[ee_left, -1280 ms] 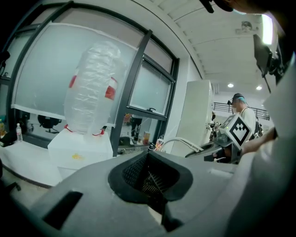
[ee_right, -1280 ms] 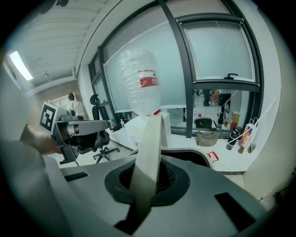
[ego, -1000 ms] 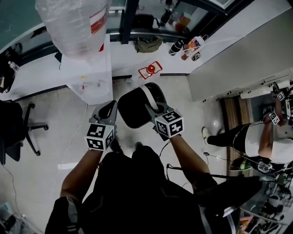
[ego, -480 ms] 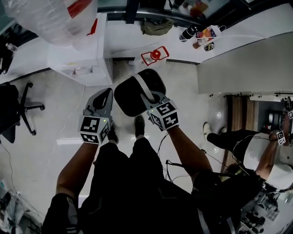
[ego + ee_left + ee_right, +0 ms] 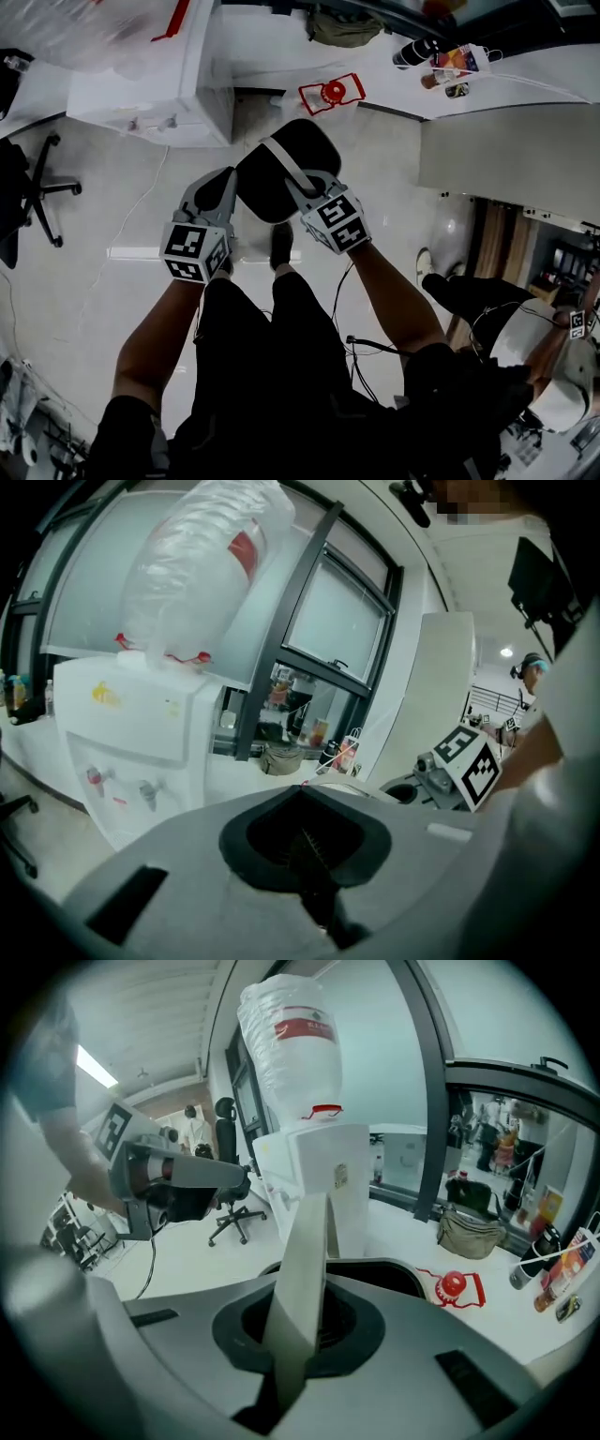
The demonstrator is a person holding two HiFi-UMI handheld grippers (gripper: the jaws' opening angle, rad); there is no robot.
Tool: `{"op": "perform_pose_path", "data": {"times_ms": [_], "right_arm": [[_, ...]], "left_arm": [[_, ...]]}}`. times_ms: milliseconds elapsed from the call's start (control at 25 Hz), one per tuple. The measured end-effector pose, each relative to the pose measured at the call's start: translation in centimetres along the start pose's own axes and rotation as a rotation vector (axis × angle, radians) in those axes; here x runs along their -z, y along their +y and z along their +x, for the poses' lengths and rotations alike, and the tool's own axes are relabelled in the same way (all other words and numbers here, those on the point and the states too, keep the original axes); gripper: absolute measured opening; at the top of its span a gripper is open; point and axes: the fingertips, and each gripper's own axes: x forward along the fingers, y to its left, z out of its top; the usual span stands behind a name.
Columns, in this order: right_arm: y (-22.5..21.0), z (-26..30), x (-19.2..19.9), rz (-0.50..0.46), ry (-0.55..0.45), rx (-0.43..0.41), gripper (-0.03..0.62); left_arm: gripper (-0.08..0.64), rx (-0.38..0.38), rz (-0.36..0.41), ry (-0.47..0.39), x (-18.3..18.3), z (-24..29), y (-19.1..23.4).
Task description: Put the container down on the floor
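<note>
Both arms (image 5: 157, 323) angled down; right gripper (image 5: 302, 186) fingers clench container (image 5: 314, 150) handle (image 5: 281, 159); left gripper (image 5: 223, 184) fingers closed, empty.

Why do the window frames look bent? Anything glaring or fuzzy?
Left gripper view: the wide-angle lens bows the window frame, corners go black. Right gripper view: the near white handle is soft. Head view: a light streak glares on the floor.

Head view: high up, looking steeply down at floor (image 5: 94, 220). Left gripper view: close behind left tongs (image 5: 305, 832), facing roughly level across room. Right gripper view: same, behind right tongs (image 5: 305, 1321). All three share water dispenser (image 5: 145, 92).
</note>
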Motion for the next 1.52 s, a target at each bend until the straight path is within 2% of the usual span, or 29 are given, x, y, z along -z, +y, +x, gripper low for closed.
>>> {"op": "perform_pose_path", "data": {"times_ms": [320, 480, 680, 800, 1080, 1200, 1360, 1520], "right_arm": [[-1.7, 4.7, 4.4, -0.034, 0.031, -0.032, 0.008], [-2.8, 7.3, 6.4, -0.048, 0.044, -0.06, 0.008], [-4.2, 10.8, 8.9, -0.08, 0.053, -0.094, 0.008], [-4.4, 12.9, 10.8, -0.099, 0.073, -0.106, 0.008], [-5.2, 17.5, 14.5, -0.123, 0.102, -0.115, 0.008], [-5.6, 19.0, 15.9, -0.104, 0.105, -0.114, 0.008], [-6.0, 20.8, 17.6, -0.082, 0.105, -0.11, 0.008], [-6.0, 22.6, 19.4, -0.097, 0.104, -0.114, 0.008]], "left_arm": [[0.006, -0.057, -0.024, 0.038, 5.6, 4.2, 2.7], [0.006, -0.069, -0.068, 0.048, 8.0, 5.8, 3.7], [0.006, -0.1, -0.052, 0.03, 10.5, 7.6, 5.6], [0.006, -0.081, -0.024, 0.049, 12.5, 9.0, 6.0], [0.006, -0.077, -0.07, 0.083, 16.9, 12.3, 8.4], [0.006, -0.064, -0.12, 0.098, 18.6, 13.1, 9.0], [0.006, -0.061, -0.1, 0.113, 20.6, 14.7, 9.6], [0.006, -0.079, -0.134, 0.103, 22.2, 16.2, 10.4]]}}
